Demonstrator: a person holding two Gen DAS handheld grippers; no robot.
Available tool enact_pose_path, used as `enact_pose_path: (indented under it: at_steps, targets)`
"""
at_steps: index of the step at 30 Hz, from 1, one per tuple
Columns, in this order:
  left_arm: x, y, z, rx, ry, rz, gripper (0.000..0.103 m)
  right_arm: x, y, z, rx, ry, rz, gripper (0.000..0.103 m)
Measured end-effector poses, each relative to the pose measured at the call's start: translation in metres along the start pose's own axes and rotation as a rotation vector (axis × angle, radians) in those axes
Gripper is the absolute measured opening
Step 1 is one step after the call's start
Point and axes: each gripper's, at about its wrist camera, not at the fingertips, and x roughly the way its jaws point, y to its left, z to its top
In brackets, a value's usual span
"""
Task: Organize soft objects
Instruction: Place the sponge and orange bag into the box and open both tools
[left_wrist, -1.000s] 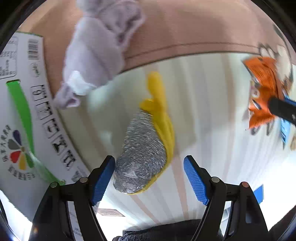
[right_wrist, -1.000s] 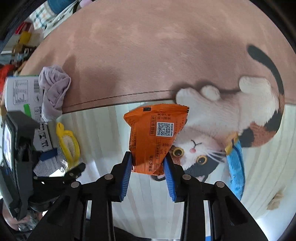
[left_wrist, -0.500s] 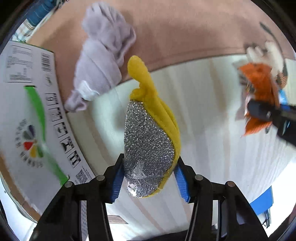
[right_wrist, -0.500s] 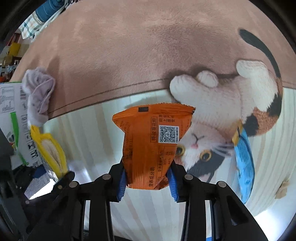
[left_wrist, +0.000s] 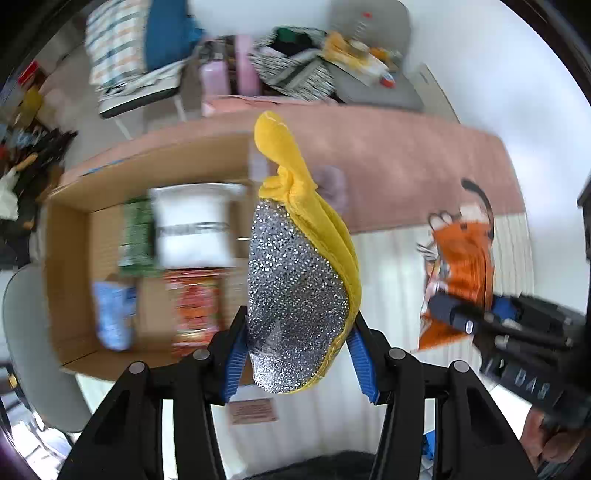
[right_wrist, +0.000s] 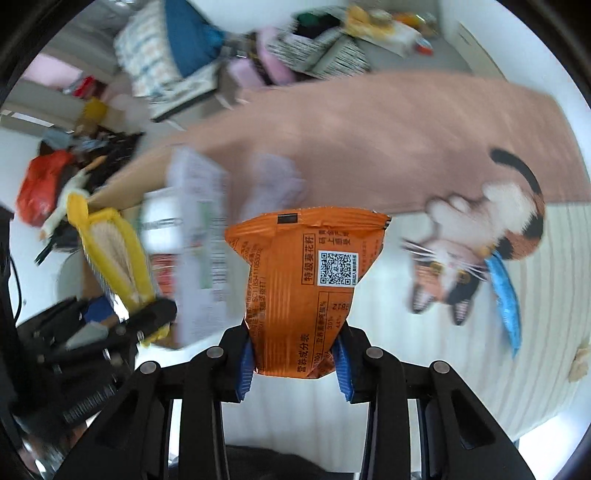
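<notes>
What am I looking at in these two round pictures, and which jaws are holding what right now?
No robot arm here: a person carries two hand-held grippers, each with a fisheye camera looking forward along its black fingers with blue pads, hence the round, bent pictures.

In the left wrist view, the left gripper has its jaws shut on a yellow scrubbing mitt with a glittery silver face, lifted clear of the surface. Behind it an open cardboard box holds blurred packets.

In the right wrist view, the right gripper is shut on an orange snack packet, also lifted. Each gripper shows at the edge of the other's picture.

Below them lies a mat printed with a cat, with a blue packet and a blurred lilac cloth on it.
</notes>
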Motion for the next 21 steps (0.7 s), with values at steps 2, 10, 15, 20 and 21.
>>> enact_pose_path:
  at_steps: [2,10,15,20,21]
  targets:
    - [-0.015,0.039,0.010,-0.040,-0.009,0.007,0.047,-0.014,0.023,-0.004,-0.040,-0.006,0.024,0.038]
    - [0.006,0.172,0.040,-0.179,0.031,0.081,0.047,0.030,0.145,-0.003,-0.134,0.054,-0.017,0.038]
    - [0.045,0.219,0.065,-0.199,0.107,0.077,0.047,0.087,0.170,0.009,-0.124,0.128,-0.115,0.037]
    - [0.079,0.250,0.083,-0.211,0.180,0.083,0.047,0.135,0.171,0.014,-0.118,0.191,-0.205,0.037]
    - [0.087,0.254,0.087,-0.211,0.195,0.083,0.047,0.143,0.172,0.015,-0.115,0.201,-0.217,0.037]
